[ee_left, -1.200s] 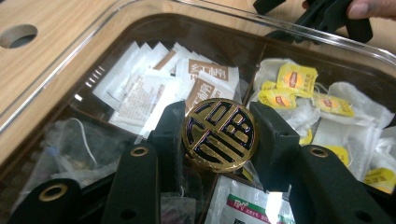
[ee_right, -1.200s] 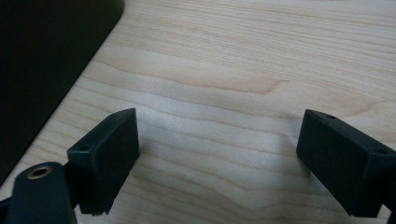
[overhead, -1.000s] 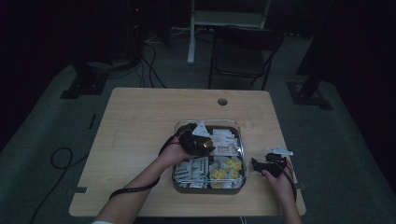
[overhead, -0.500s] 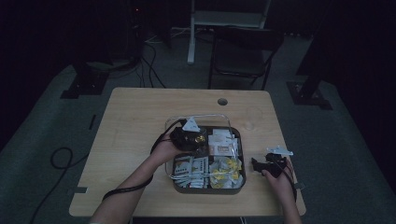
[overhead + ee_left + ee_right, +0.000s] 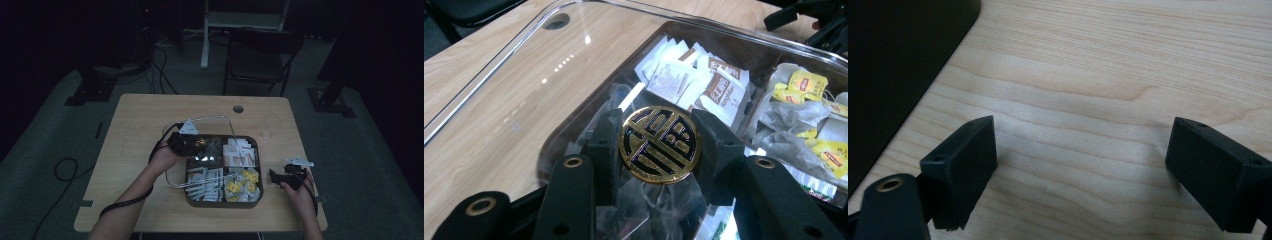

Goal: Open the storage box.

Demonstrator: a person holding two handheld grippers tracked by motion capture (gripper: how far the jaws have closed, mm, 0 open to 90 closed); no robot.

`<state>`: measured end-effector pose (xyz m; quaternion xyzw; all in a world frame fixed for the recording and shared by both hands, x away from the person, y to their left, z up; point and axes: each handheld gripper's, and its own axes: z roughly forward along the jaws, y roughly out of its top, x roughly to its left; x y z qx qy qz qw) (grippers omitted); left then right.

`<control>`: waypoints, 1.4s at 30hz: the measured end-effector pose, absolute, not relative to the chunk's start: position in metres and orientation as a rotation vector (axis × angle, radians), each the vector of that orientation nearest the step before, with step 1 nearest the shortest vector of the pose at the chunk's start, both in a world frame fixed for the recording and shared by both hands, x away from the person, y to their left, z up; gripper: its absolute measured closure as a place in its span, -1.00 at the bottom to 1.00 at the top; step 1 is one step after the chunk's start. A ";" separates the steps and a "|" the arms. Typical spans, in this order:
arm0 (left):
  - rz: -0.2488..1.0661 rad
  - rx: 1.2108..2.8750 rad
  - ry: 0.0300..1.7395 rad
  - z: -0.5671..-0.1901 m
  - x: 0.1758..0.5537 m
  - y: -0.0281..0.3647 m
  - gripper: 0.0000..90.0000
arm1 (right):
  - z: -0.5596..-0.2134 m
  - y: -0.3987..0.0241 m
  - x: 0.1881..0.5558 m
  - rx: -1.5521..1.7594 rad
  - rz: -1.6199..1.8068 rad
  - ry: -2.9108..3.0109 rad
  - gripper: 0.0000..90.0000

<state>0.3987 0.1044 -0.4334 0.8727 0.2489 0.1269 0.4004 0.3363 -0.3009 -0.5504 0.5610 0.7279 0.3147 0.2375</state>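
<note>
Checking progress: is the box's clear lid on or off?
Partly off: the clear lid, gripped by its gold knob, sits shifted left, uncovering the right compartments.

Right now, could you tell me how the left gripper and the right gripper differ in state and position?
The left gripper is shut on the clear lid's round gold knob, over the tray; the right gripper is open, with nothing between its jaws, above bare table beside the tray. Both have black jaws.
</note>
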 end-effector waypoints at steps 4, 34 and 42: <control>0.349 2.203 0.658 -0.433 0.399 0.115 0.32 | -0.550 -0.301 0.336 1.537 0.862 1.995 -0.72; 0.467 2.099 0.893 -0.431 0.408 0.205 0.33 | -0.550 -0.301 0.336 1.540 0.862 1.995 -0.72; 0.496 2.057 0.980 -0.439 0.410 0.232 0.33 | -0.550 -0.301 0.336 1.540 0.862 1.995 -0.72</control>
